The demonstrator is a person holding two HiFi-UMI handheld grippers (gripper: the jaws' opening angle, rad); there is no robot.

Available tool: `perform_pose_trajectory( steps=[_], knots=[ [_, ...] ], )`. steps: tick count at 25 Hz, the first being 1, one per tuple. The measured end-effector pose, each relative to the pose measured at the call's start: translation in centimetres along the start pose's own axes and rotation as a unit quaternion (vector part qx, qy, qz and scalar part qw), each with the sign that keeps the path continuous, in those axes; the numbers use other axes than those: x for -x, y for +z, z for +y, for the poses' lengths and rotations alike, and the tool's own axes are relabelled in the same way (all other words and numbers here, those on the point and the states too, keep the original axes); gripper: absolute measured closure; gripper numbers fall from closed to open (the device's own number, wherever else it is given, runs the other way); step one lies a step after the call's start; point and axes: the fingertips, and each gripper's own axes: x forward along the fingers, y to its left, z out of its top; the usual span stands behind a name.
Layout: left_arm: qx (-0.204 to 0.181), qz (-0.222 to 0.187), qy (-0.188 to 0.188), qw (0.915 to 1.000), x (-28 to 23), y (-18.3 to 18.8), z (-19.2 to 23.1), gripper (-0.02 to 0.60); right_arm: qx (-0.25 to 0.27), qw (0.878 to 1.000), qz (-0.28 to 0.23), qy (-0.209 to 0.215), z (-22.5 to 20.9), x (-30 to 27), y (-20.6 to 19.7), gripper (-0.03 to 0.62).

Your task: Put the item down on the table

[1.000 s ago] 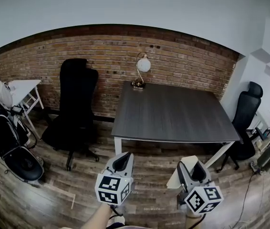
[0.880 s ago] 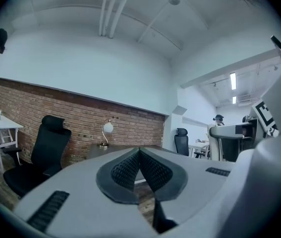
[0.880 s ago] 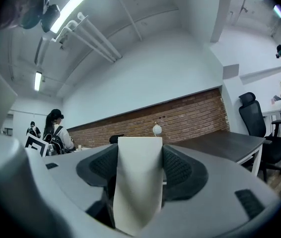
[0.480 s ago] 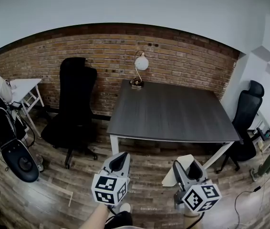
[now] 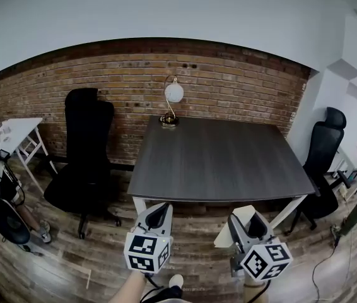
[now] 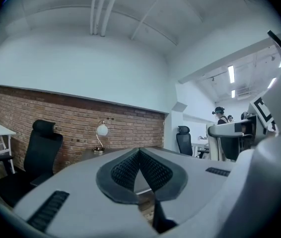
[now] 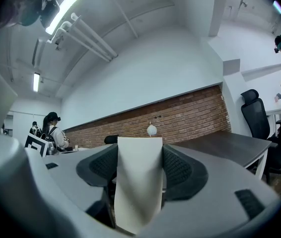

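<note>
Red brick walling runs across the upper half of the head view under a pale plaster band, with brown wood-plank flooring along the bottom. Mid-frame stands the dark grey wood-grain rectangular surface on white legs, its top bare except at the far left corner. A tall black high-backed office chair stands left of centre, and a second black office chair stands at the right edge. At that far corner sits a brass-stemmed desk lamp with a white globe shade. Low in the frame the two grey hand-held grippers hang over the floor, short of the near edge of the surface. The left gripper has its jaws together with nothing between them. The right gripper has its jaws clamped on a pale cream flat, card-like sheet, which stands up between the ribbed pads and juts to the left of that gripper in the head view. By my reading the step in hand is the carry toward the surface, and the placing itself is not yet begun. The next move seems to call for bringing the right gripper forward over the near edge, lowering until the sheet rests on the top, then parting the jaws; the left gripper looks to have no part in it.
</note>
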Motion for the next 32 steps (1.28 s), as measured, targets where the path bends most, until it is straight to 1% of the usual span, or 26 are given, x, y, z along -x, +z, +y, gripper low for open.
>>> perform_pose_trajectory(
  steps=[3, 6, 15, 25, 32],
  knots=[
    [0.005, 0.001, -0.004, 1.0000, -3.0, 0.5, 0.6, 0.563, -0.004, 1.000, 0.002, -0.008, -1.3, -2.1, 0.9, 0.298],
    [0.001, 0.003, -0.010, 0.9999, -5.7, 0.7, 1.1, 0.563, -0.006, 1.000, 0.000, -0.018, -3.1, -4.0, 1.4, 0.298],
    [0.002, 0.004, -0.019, 0.9998, -12.3, 1.2, 3.6, 0.563, -0.012, 0.999, -0.001, -0.037, -6.8, -9.5, 2.3, 0.298],
    [0.010, 0.008, -0.025, 0.9996, -17.5, 0.8, 6.2, 0.563, -0.004, 0.999, 0.006, -0.050, -9.2, -14.5, 3.2, 0.298],
    [0.013, 0.022, -0.028, 0.9993, -19.5, -0.1, 7.6, 0.563, -0.009, 0.998, 0.020, -0.054, -10.3, -17.1, 2.7, 0.298]
  ],
)
